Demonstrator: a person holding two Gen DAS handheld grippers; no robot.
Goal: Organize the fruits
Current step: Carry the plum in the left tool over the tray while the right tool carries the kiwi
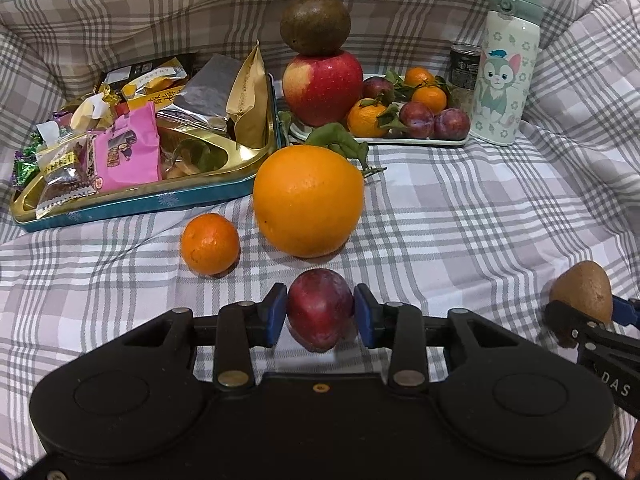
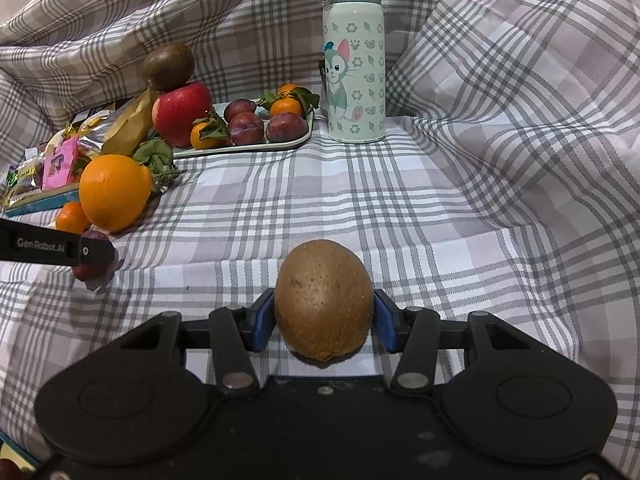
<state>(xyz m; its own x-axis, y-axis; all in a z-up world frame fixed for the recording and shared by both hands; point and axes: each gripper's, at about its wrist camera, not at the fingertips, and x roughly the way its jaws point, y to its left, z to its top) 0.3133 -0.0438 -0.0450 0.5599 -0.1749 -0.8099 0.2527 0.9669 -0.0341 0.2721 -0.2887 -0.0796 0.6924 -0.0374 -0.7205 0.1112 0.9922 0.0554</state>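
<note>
You've got a plum (image 1: 320, 312) pinched in your left gripper (image 1: 320, 314) and a kiwi (image 2: 324, 300) clasped in the right gripper (image 2: 324, 320), both low over the checked cloth (image 2: 440, 220). The tray (image 1: 400, 141) already holds fruit; the big orange (image 1: 308, 200) and mandarin (image 1: 210, 243) are still loose.

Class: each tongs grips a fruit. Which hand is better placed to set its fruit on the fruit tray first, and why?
Probably the right. Its tongs hold the kiwi with open cloth ahead to the tray; the left tongs, holding a plum, face the large orange.
</note>
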